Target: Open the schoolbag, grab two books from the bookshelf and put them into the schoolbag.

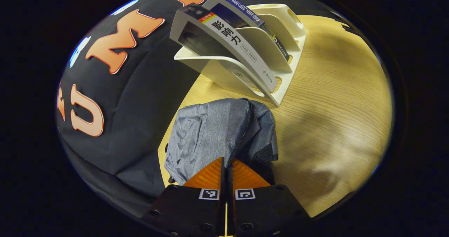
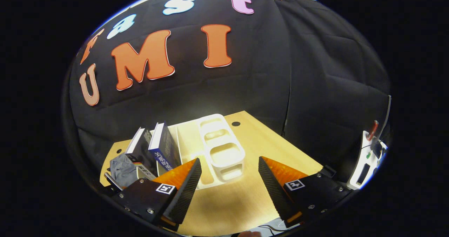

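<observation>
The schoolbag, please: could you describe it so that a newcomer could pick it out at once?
Start at the wooden table and find the white bookshelf holding two books. The schoolbag lies just in front of it, by the black cloth wall. It is the sole soft thing there: crumpled grey fabric with a dark zipper along it.

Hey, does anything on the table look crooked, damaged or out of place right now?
Nothing looks damaged or spilled. The two books lean at a slant in the white bookshelf instead of standing upright, and the grey schoolbag lies slumped and creased beside it, zipper apparently closed. The left hand-held gripper is shut at the zipper.
</observation>
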The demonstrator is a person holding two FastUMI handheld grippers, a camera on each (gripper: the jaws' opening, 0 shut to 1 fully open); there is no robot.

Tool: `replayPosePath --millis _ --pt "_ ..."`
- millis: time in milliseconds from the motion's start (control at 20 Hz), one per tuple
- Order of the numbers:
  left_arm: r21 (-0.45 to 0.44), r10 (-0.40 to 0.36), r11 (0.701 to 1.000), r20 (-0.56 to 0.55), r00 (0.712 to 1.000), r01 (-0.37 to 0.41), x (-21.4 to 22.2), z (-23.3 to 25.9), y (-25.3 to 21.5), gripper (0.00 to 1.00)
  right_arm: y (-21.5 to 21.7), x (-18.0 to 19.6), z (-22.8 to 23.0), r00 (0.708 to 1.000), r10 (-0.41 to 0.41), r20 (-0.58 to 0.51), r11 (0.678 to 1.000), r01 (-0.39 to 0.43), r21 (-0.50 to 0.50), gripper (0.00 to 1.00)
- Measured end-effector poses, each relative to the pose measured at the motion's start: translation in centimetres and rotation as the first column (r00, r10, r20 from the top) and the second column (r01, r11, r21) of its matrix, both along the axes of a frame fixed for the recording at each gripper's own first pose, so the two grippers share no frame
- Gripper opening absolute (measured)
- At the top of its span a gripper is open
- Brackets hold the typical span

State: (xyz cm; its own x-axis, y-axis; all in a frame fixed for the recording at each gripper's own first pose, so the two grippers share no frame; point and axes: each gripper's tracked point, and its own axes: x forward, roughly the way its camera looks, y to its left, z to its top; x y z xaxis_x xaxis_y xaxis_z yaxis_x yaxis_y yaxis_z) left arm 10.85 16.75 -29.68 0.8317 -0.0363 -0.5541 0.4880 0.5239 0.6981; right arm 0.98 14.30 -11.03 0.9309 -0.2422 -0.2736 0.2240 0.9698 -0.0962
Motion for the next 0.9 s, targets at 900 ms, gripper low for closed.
replayPosePath --millis 900 --pt "-0.396 -0.122 0.918 -0.302 0.945 -0.008 2.9 12.0 5.6 0.01 9.5 -2.4 1.1 0.996 -0.084 0.01 0.995 0.084 -0.056 0.98"
